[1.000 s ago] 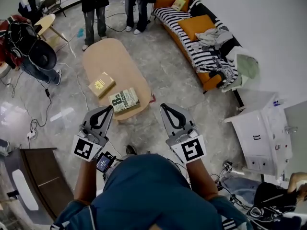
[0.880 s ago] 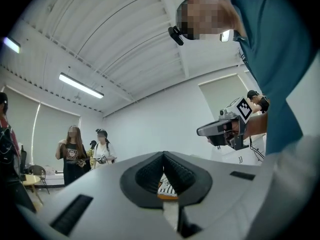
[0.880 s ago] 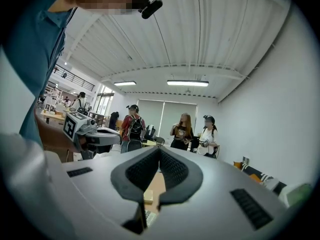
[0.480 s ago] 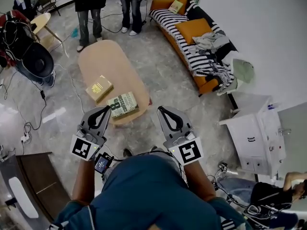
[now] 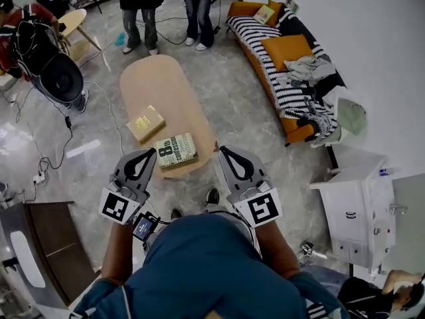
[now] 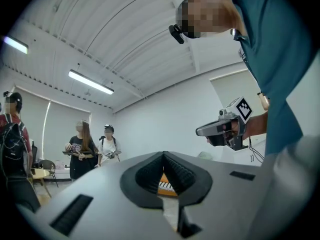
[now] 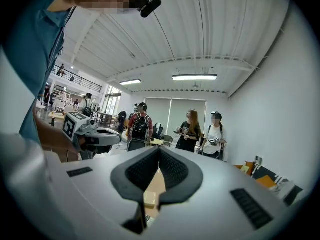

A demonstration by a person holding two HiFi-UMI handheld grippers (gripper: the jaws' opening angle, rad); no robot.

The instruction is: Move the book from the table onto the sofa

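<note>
Two books lie on the oval wooden table [image 5: 159, 85]: a white and green one [image 5: 176, 151] at the near end and a tan one [image 5: 146, 123] just beyond it. The orange sofa [image 5: 240, 8] with a striped blanket stands along the right wall, strewn with cushions and clothes. My left gripper [image 5: 151, 153] is shut and empty, its tip beside the near left corner of the white and green book. My right gripper [image 5: 223, 150] is shut and empty just off the table's near right edge. Each gripper view shows ribbed pads [image 6: 175, 171] [image 7: 172, 166] closed together.
Two people [image 5: 141, 5] [image 5: 199, 2] stand at the table's far end. A person with a backpack [image 5: 40, 52] is at the left, with cables on the floor. A white cabinet [image 5: 362, 198] stands at the right, a dark desk [image 5: 46, 251] at the lower left.
Both grippers have moved forward to the table's near end, and the white and green book now lies close to their tips. The jaws stay shut.
</note>
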